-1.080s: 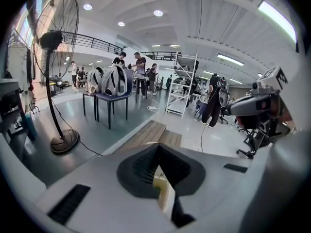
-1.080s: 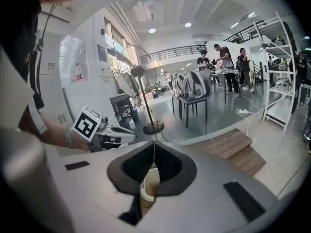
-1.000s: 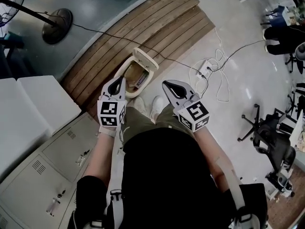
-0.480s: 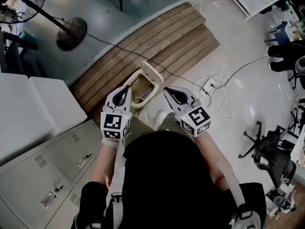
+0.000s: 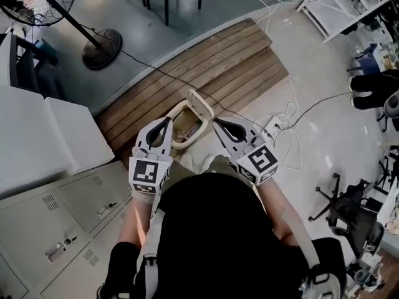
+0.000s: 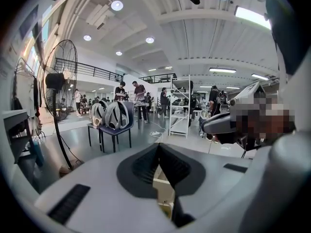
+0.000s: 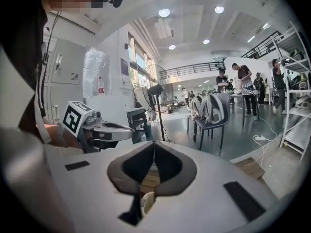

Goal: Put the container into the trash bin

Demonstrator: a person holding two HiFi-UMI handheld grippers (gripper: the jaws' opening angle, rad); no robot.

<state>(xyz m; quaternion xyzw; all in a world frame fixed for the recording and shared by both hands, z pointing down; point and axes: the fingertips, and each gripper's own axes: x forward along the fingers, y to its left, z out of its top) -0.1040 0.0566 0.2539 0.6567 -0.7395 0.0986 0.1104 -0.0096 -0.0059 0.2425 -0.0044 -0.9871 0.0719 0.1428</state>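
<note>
both my left fingers (image 5: 165,123) and right fingers (image 5: 218,124) are pressed together, holding nothing. the trash bin (image 5: 200,104) stands on the floor below, between them, equally near each. the container (image 5: 185,125) seems to lie inside it.

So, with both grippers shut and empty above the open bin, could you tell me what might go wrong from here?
1. The power strip and its looping cable lie on the floor near the person's shoe; a sideways step could snag them.
2. The trash bin stands open right by the feet, beside the wooden platform; a careless kick might tip it.
3. The left gripper and right gripper hang close together and could knock each other.
</note>
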